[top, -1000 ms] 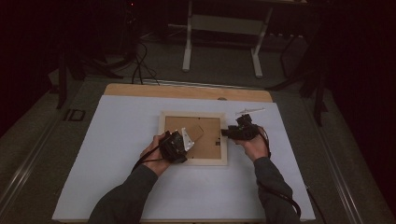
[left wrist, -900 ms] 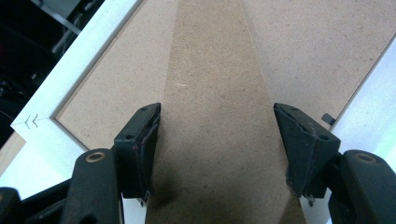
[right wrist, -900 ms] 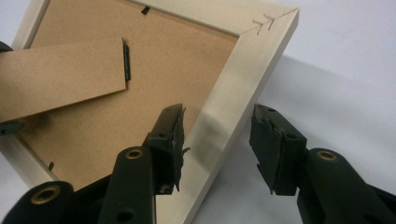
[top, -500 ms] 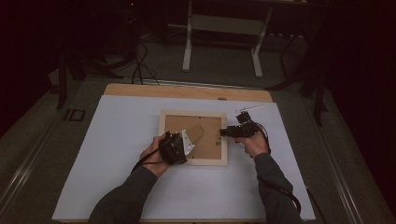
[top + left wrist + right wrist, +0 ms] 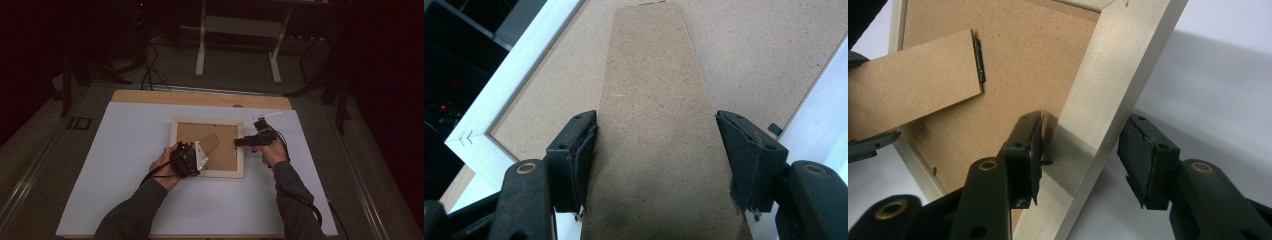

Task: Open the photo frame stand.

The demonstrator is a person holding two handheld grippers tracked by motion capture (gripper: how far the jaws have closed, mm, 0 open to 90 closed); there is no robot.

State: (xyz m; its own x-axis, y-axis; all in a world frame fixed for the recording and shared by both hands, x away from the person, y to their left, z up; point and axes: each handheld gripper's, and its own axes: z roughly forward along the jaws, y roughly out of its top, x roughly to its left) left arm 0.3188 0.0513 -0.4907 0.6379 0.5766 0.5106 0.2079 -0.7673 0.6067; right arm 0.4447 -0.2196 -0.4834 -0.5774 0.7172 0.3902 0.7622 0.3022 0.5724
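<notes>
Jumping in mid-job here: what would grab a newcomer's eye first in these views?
First, the picture frame lying face-down mid-table on the white sheet, its brown backing board up. Next, the hinged stand flap, lifted between the left tongs, whose jaws straddle its edges. Last, the right tongs, open astride the frame's pale right rail.

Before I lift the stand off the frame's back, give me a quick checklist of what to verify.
1. Frame lies flat, back up, on the white mat: ok.
2. Stand sits between the left hand-held gripper's jaws: ok.
3. Left pads pressing the stand: left pad touches its edge, right pad stands apart: not ok.
4. Right hand-held gripper straddles the frame's rail: ok.
5. Right jaws clamped on the rail: a gap shows at the right pad: not ok.
6. Hinge free to swing: cannot tell.
</notes>
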